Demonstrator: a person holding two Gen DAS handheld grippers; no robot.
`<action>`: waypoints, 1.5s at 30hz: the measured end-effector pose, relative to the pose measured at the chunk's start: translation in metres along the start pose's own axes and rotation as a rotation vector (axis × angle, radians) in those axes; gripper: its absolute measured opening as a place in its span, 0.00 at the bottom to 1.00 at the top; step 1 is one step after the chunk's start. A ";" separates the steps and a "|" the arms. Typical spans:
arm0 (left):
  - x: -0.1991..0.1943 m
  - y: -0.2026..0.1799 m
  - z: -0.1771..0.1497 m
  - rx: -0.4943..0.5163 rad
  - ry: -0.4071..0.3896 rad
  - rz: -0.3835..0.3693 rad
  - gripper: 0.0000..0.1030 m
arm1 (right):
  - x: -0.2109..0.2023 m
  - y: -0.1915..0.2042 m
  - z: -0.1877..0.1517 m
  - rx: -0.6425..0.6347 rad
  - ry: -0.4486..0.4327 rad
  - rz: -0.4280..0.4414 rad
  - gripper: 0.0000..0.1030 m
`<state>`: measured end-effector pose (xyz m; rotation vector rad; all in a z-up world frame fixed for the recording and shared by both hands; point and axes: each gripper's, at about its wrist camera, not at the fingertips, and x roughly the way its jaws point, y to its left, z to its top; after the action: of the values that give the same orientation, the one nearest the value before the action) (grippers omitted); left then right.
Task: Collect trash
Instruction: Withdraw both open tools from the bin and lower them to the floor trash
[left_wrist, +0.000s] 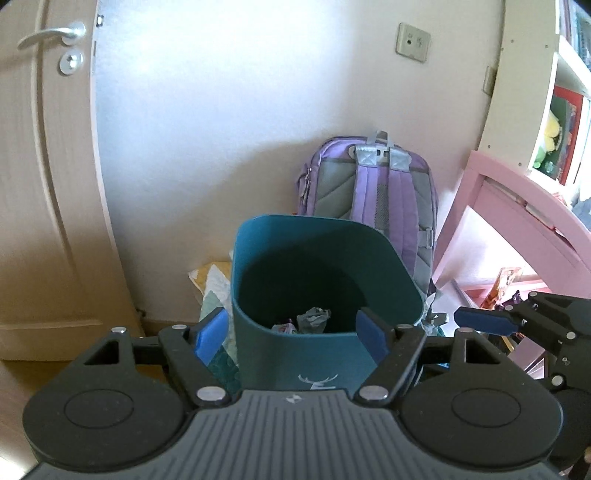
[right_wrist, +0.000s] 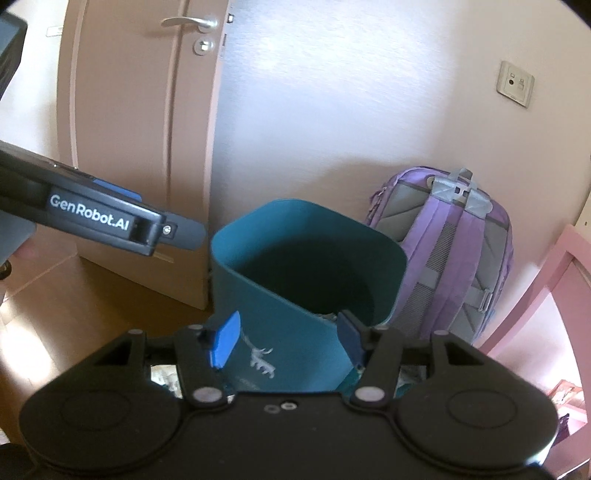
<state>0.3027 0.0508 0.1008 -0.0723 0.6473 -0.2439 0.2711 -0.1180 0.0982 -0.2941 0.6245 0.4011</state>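
A teal trash bin with a white deer print stands on the floor by the wall; it also shows in the right wrist view. Crumpled grey trash and a small wrapper lie at its bottom. My left gripper is open and empty, held over the bin's near rim. My right gripper is open and empty, just in front of the bin; it also shows at the right of the left wrist view. The left gripper's body shows in the right wrist view.
A purple backpack leans on the wall behind the bin. A closed door is to the left. Pink furniture and shelves stand to the right. Patterned paper lies on the floor beside the bin.
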 end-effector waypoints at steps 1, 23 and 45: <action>-0.004 0.002 -0.003 0.003 -0.001 0.003 0.76 | -0.003 0.003 -0.002 0.003 0.000 0.004 0.56; -0.025 0.081 -0.124 -0.028 0.089 0.004 0.99 | 0.020 0.057 -0.114 0.087 0.059 0.153 0.57; 0.163 0.148 -0.313 -0.010 0.416 -0.035 0.99 | 0.212 0.079 -0.305 0.079 0.495 0.142 0.57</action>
<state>0.2684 0.1565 -0.2652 -0.0426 1.0617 -0.2929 0.2382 -0.1070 -0.2799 -0.2761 1.1487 0.4413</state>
